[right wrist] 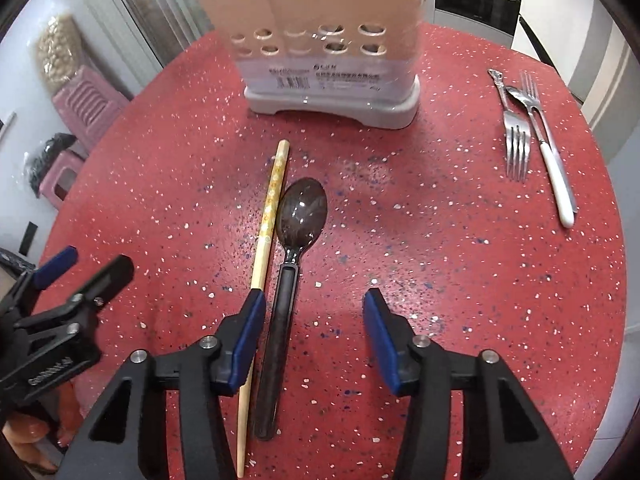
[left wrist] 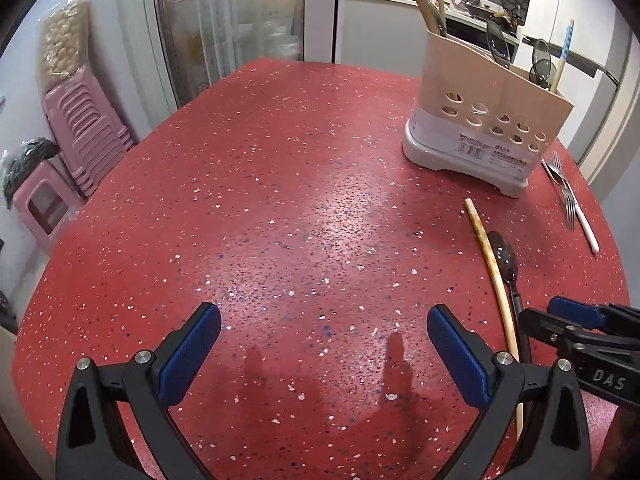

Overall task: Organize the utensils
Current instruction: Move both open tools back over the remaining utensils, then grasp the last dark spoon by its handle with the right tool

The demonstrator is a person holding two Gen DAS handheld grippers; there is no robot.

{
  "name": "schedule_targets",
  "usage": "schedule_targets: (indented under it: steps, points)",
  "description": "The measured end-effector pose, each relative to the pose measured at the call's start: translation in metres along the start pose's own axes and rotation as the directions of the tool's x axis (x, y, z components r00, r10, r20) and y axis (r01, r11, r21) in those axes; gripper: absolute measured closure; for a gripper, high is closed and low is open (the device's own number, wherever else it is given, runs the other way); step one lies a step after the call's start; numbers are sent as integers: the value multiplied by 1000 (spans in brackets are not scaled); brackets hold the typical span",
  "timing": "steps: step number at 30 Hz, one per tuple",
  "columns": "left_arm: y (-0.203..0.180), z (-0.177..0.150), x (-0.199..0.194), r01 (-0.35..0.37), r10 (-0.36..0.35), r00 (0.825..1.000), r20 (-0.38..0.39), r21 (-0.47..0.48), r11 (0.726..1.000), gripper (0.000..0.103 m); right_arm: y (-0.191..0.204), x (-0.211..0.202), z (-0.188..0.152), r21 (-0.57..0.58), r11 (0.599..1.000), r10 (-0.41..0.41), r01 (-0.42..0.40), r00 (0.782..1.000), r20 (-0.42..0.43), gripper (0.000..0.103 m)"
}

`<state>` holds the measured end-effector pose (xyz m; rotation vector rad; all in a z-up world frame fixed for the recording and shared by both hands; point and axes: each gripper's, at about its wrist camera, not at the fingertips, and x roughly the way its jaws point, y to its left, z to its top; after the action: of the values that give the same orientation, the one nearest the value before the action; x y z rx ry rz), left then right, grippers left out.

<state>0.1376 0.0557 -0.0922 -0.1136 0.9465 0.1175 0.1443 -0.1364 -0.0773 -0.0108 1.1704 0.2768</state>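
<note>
Fingers of our right gripper (right wrist: 314, 336) stand spread astride the dark spoon (right wrist: 298, 216), not pinching it. It lies on the red worktop (right wrist: 460, 264) beside a chopstick (right wrist: 270, 208), near the holder (right wrist: 320, 40). Our left gripper (left wrist: 324, 350) hangs spread over bare worktop.

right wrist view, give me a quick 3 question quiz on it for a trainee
1. True or false: the dark spoon lies between the right gripper's pads.
2. What lies directly beside the spoon? A) fork B) chopstick C) knife
3. Fill in: the forks lie to the ___ of the utensil holder in this view.

Key: 1 true; its handle sits there, untouched. 2 B. 3 right.
</note>
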Motion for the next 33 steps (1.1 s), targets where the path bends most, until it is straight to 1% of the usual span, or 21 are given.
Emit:
schedule_targets:
  steps: [5, 8, 9, 10, 12, 13, 14, 15, 17, 21, 24, 30, 31, 33]
  points:
    - [0, 1, 0, 8, -8, 1000, 1, 0, 1000, 0, 11, 4, 0, -53, 997, -50, 50, 999, 3, 49]
    - [2, 1, 0, 10, -10, 1000, 0, 0, 1000, 0, 24, 7, -1, -119, 988, -99, 99, 995, 1, 50]
    - [3, 1, 0, 11, -11, 1000, -2, -3, 1000, 0, 29, 7, -3, -143, 983, -114, 114, 993, 9, 52]
    - [4, 1, -1, 14, -14, 1000, -4, -6, 1000, 0, 32, 7, -3, -148, 983, -104, 104, 995, 8, 58]
    - [4, 1, -1, 17, -17, 1000, -4, -10, 1000, 0, 32, 6, -4, -152, 983, -100, 100, 995, 6, 59]
    - [5, 1, -1, 18, -18, 1000, -6, -10, 1000, 0, 31, 5, -4, -153, 983, -99, 99, 995, 5, 63]
    - [5, 2, -1, 22, -22, 1000, -8, -12, 1000, 0, 30, 4, -6, -151, 983, -104, 104, 995, 8, 74]
    - [5, 2, -1, 24, -24, 1000, -10, -13, 1000, 0, 29, 3, -6, -145, 985, -94, 94, 996, 7, 77]
    - [4, 3, 0, 30, -31, 999, -13, -14, 999, 0, 27, 3, -6, -138, 987, -88, 87, 996, 1, 90]
    - [0, 6, 2, 53, -54, 998, -24, -13, 998, 0, 21, 1, -7, -127, 989, -82, 80, 997, -4, 91]
    - [-10, 10, 4, 90, -90, 995, -37, 3, 996, 0, 12, -1, -8, -124, 989, -83, 82, 997, -1, 91]
    - [-45, 19, 18, 160, -154, 983, -103, 55, 986, 0, -2, -4, -9, -107, 989, -100, 100, 995, 0, 91]
    - [-53, 21, 21, 171, -162, 979, -121, 67, 983, 6, -5, -5, -10, -103, 990, -100, 99, 995, 0, 91]
    - [-65, 24, 28, 195, -181, 971, -155, 77, 978, 7, -7, -7, -11, -97, 990, -99, 99, 995, 2, 91]
